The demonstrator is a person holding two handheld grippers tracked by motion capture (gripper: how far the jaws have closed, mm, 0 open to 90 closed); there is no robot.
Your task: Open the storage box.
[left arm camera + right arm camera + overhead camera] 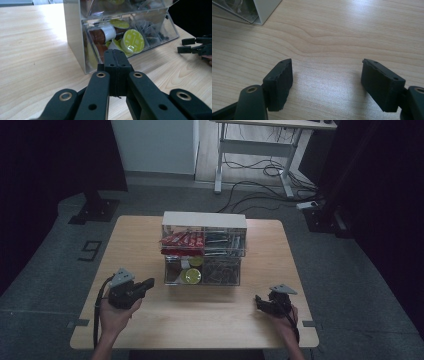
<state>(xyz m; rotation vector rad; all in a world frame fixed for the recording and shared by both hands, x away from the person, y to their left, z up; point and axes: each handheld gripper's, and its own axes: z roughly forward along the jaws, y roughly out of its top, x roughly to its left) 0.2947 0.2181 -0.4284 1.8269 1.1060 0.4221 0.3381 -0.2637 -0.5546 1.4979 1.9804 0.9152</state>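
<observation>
- My left gripper point(115, 56), jaws pressed together and empty, points at the clear organizer point(202, 254); I should spread it before reaching the coffee pods point(132, 41).
- My right gripper point(327, 83), spread wide, rests on the surface point(337, 32), right of that organizer.

Dim high view with dark edges; both tool views brighter, soft glare on wood.
</observation>
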